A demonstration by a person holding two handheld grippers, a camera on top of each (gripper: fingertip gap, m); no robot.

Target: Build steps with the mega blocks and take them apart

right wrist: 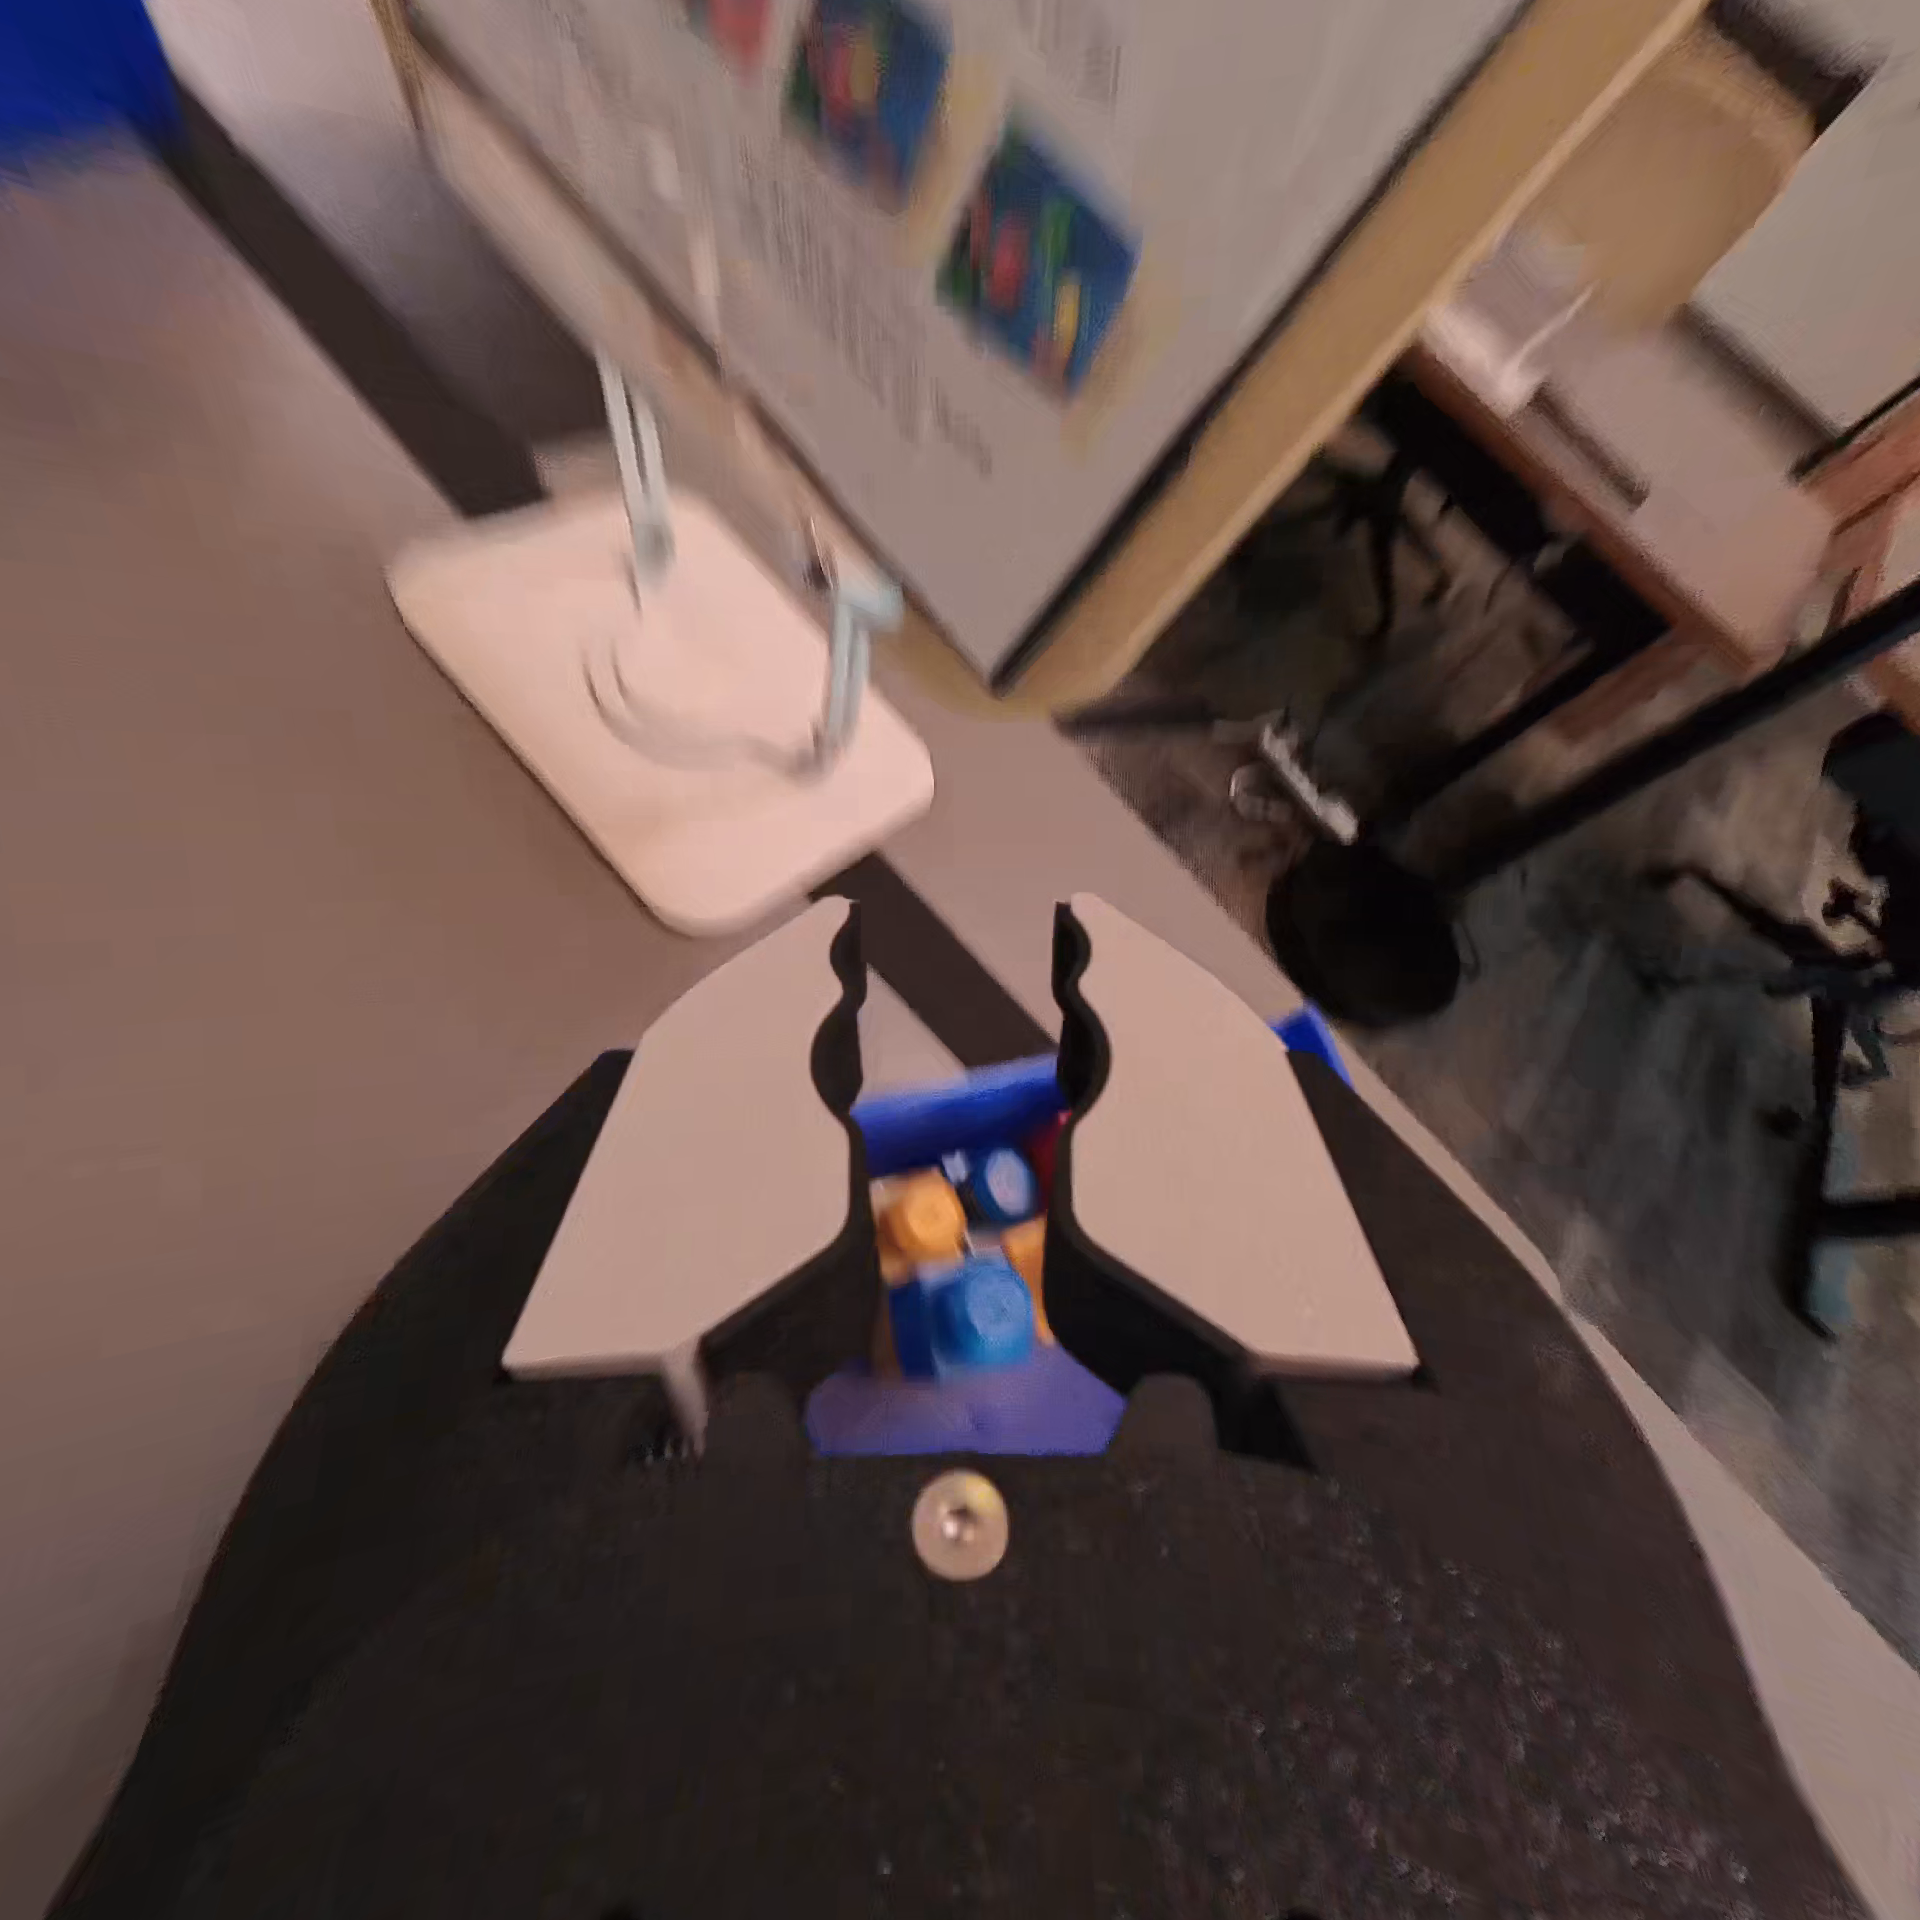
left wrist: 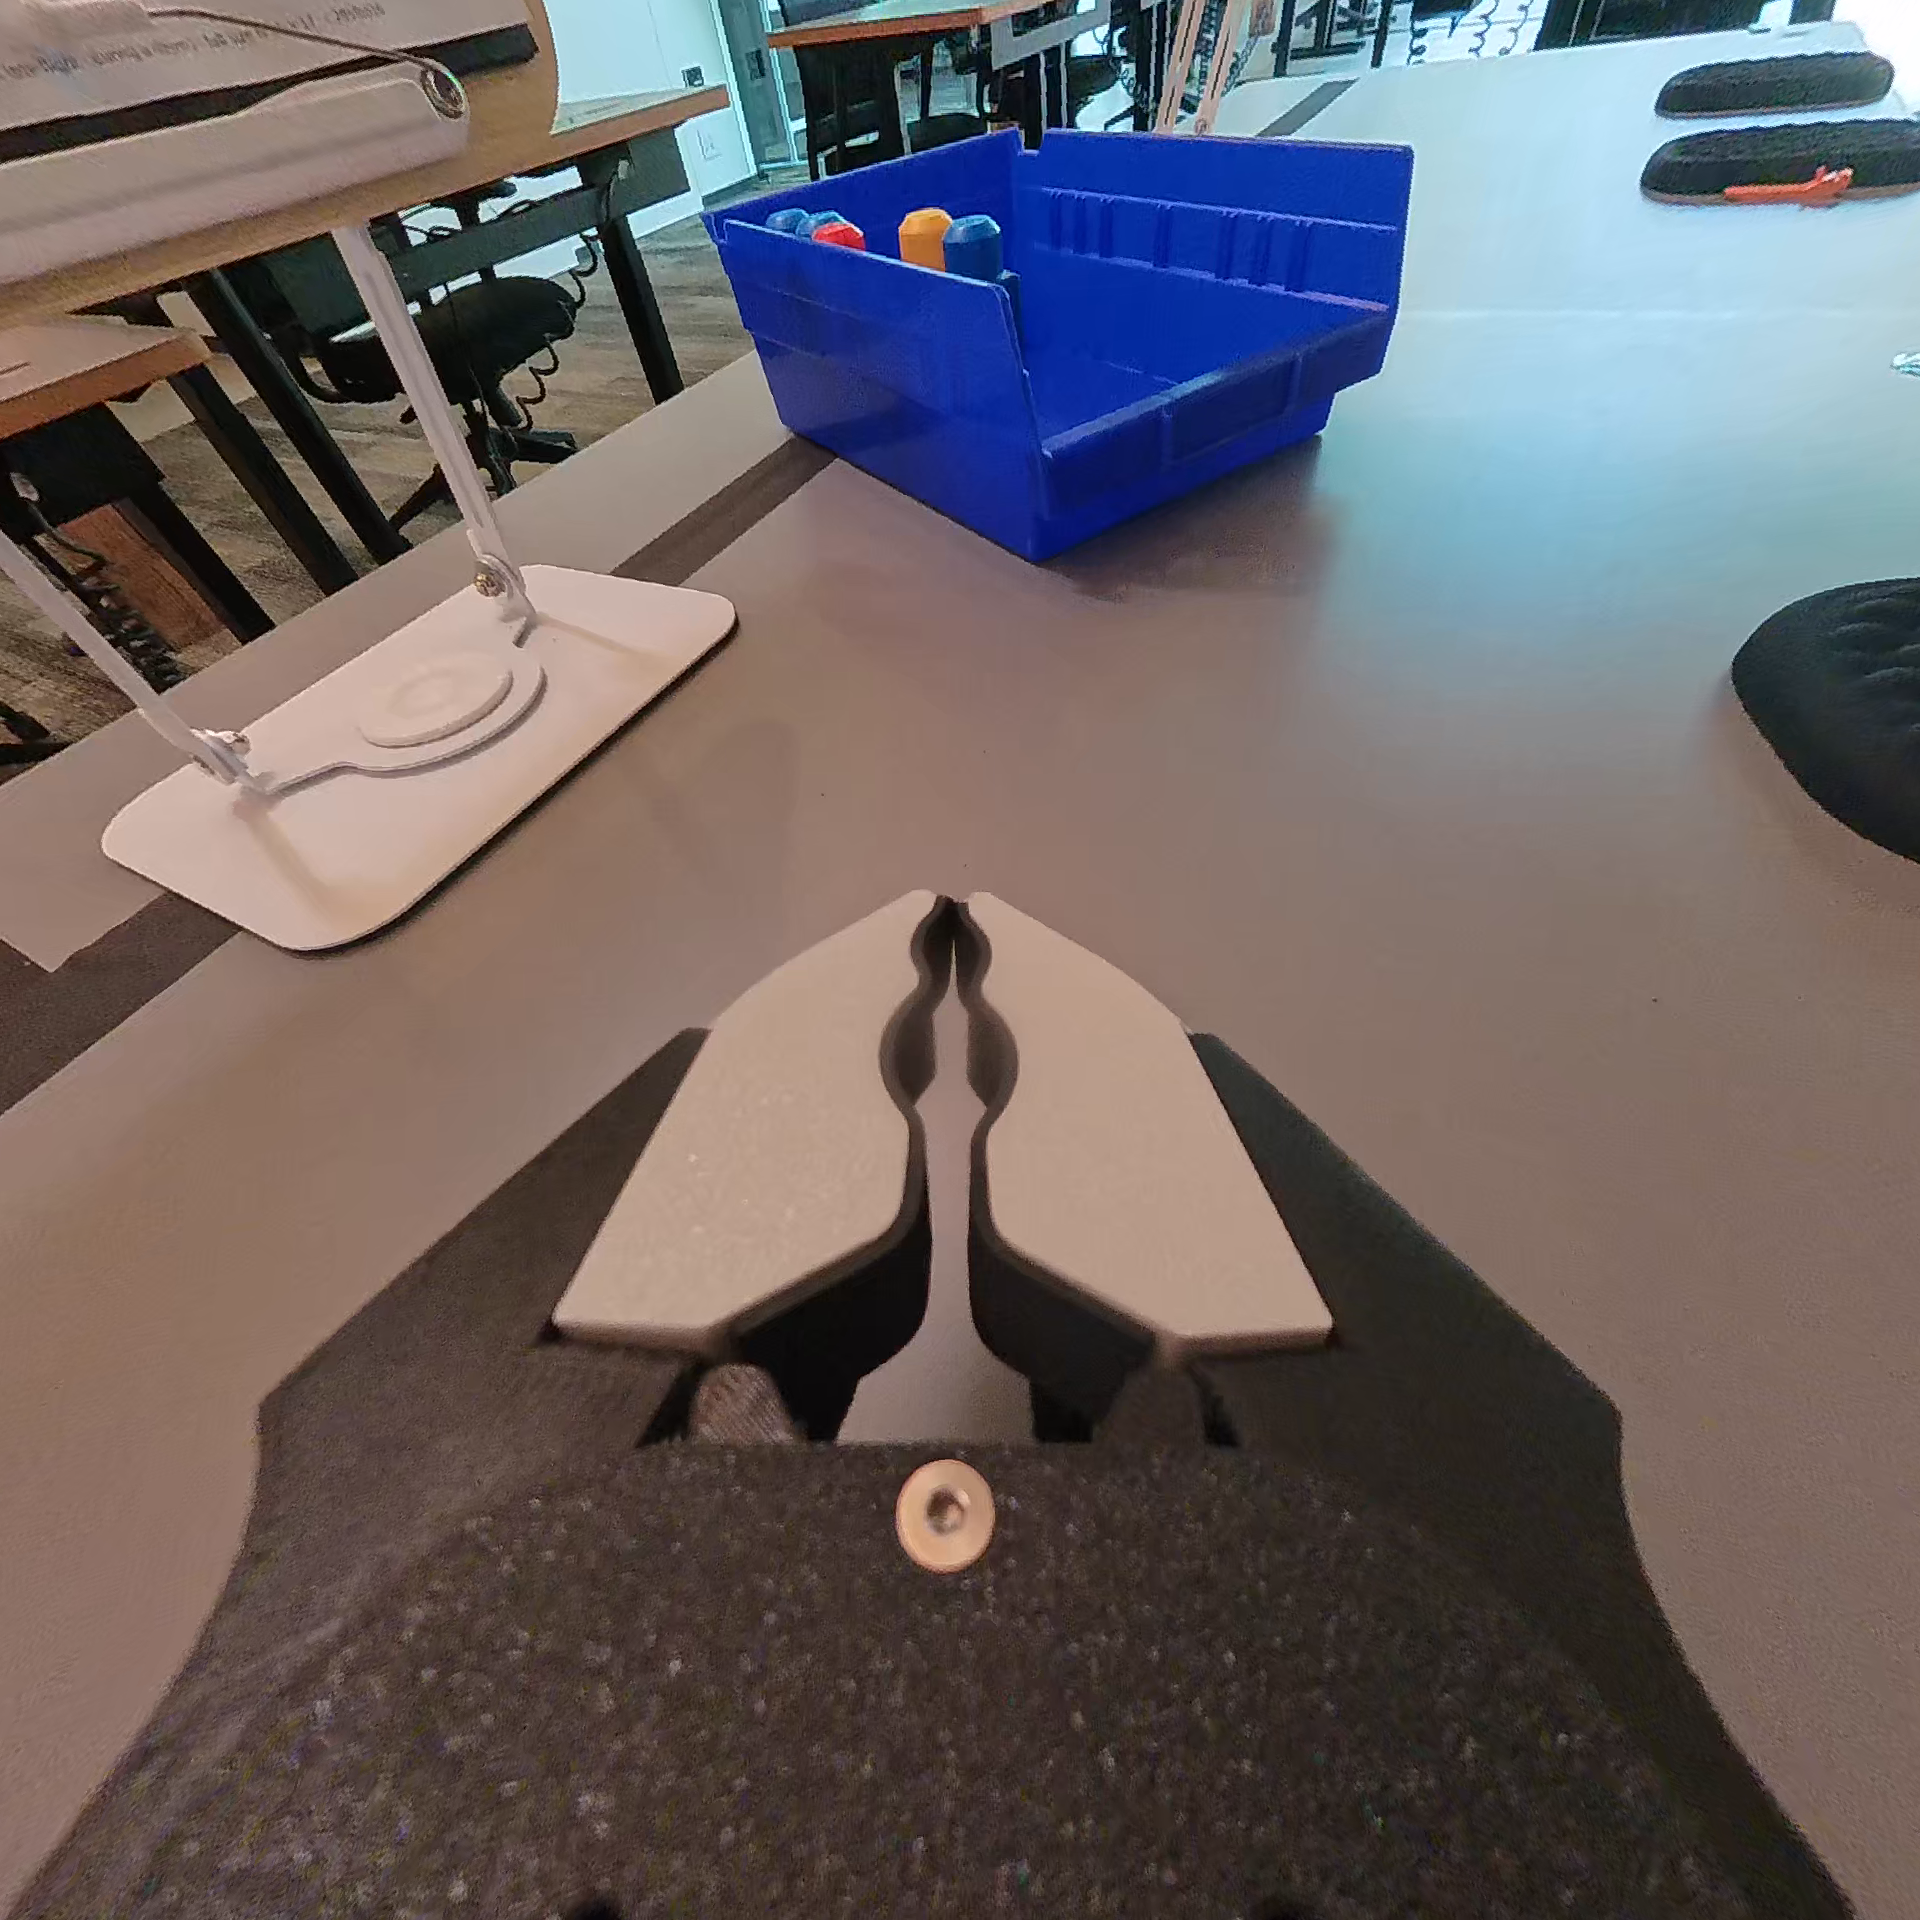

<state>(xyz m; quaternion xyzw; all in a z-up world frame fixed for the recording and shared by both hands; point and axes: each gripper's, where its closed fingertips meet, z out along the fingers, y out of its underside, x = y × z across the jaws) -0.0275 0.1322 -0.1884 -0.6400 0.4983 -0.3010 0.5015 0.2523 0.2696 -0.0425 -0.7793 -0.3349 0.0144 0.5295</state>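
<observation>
A blue bin (left wrist: 1060,416) stands on the grey table ahead of my left gripper. Blue, red and orange mega blocks (left wrist: 920,237) show above its far-left wall. My left gripper (left wrist: 954,909) is shut and empty, low over the table and well short of the bin. In the blurred right wrist view, my right gripper (right wrist: 958,920) is open and hovers above the bin (right wrist: 961,1101). Blue and orange blocks (right wrist: 961,1262) show below, between its fingers. I cannot see it touching any of them.
A white stand base (left wrist: 416,758) sits at the left table edge and holds a board with paper above it; it also shows in the right wrist view (right wrist: 665,707). Black pads (left wrist: 1839,717) lie at the right. Chairs and desks stand beyond the edge. Some 35 centimeters of space lies between my two pairs of fingers.
</observation>
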